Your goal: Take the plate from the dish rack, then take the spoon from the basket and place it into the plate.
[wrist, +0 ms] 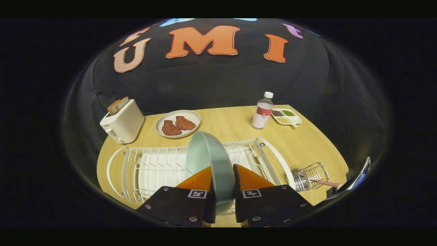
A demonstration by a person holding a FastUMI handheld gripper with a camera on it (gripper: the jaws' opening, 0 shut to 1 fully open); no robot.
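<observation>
We are looking along our gripper (223, 177), whose two fingers (199, 179) are tapering to wedge-shaped points ahead of two broad, flat, dark mounting blocks. Each block is carrying a small square black-and-white marker on the corner nearest its finger. Round silver screw heads are showing along the blocks' edges and near the narrow gap that is running between them.

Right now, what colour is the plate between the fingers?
Pale green plate, in the gripper view.
</observation>
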